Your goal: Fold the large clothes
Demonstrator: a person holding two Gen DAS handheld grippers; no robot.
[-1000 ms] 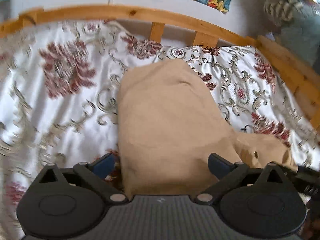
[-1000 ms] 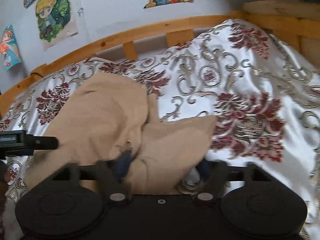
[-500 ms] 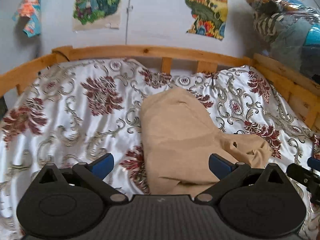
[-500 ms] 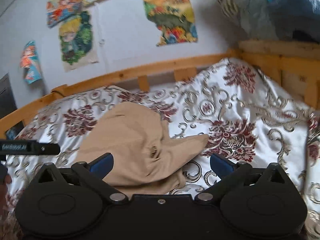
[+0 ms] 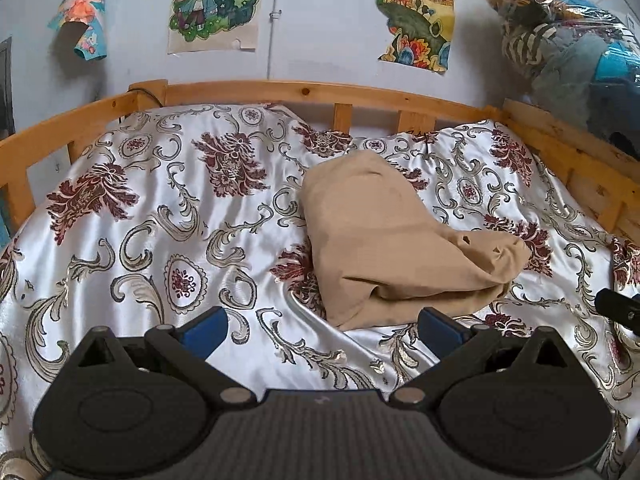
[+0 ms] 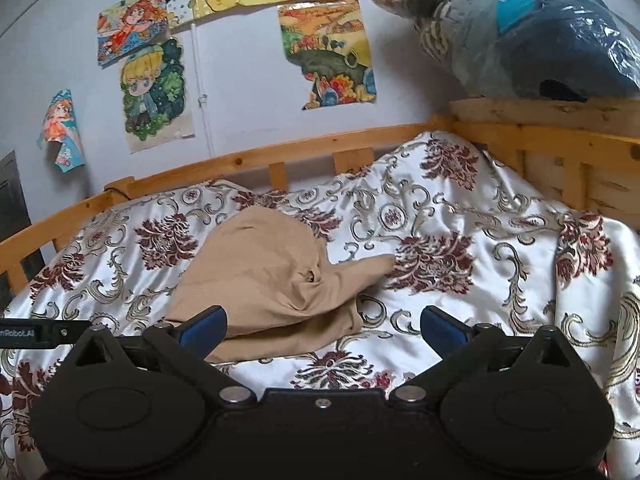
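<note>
**Tan garment lying folded on the bed; both grippers clear of it**

The tan garment is being observed lying in a folded bundle on the patterned bedspread, toward the middle of the bed and somewhat to the right in the left wrist view. One corner of the bundle is being seen to stick out to the right, with a small dark mark near the fold. The lower edge is lying loose and slightly rumpled.

The left gripper is being held above the bedspread with its blue-padded fingers spread wide; nothing is being pinched between them, and the garment's near edge is lying just beyond the fingertips. The right gripper is likewise being held with its jaws spread wide; they have just been opening, and no cloth is being gripped between the pads. In the right wrist view the garment is partly lying behind the left-hand finger, but whether it is being touched cannot be told.

The bed is being enclosed by a wooden rail. Drawn posters are being displayed on the wall behind, and a plastic-wrapped bundle is being kept on the frame at upper right.
</note>
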